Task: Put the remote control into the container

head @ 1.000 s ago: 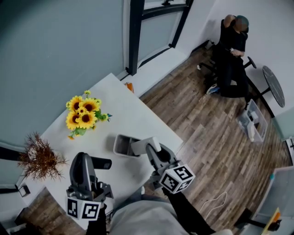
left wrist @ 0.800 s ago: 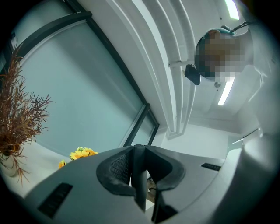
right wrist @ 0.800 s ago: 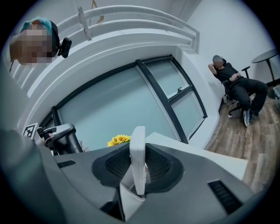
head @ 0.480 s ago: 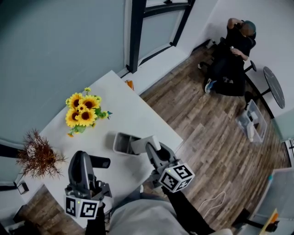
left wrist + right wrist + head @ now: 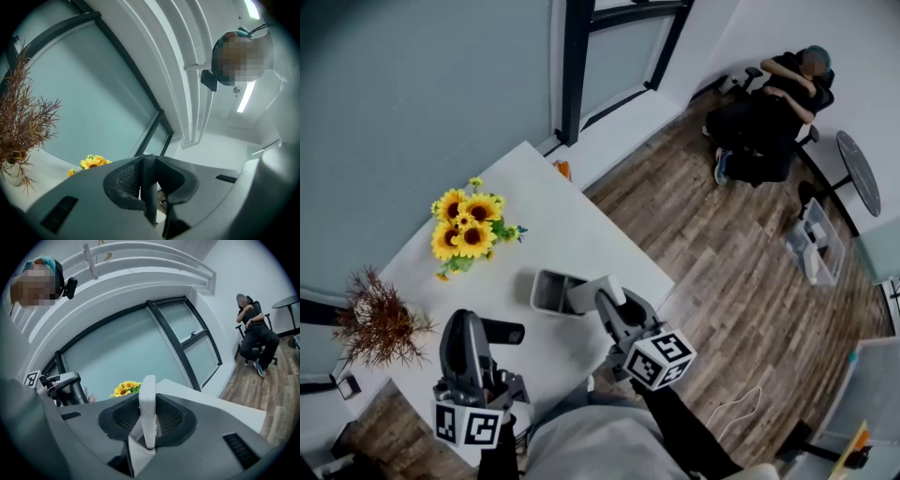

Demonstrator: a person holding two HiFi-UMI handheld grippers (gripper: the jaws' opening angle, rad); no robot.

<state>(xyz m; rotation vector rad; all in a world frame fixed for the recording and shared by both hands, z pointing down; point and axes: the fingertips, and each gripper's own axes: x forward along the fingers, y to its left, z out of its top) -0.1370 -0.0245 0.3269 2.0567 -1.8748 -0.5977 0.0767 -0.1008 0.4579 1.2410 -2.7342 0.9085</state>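
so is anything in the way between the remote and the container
Nothing visible is. The remote control, clamped in the right gripper, sits right beside the container, whose top is open. The sunflowers stand apart, further back.

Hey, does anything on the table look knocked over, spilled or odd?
Nothing stands out: the container sits open side up on the table, the sunflowers stand upright, and the right claw grips the remote control.

No legible txt.
Only b/w square code patterns on left marker cube (image 5: 470,424) & right marker cube (image 5: 660,357); no letters/nos.
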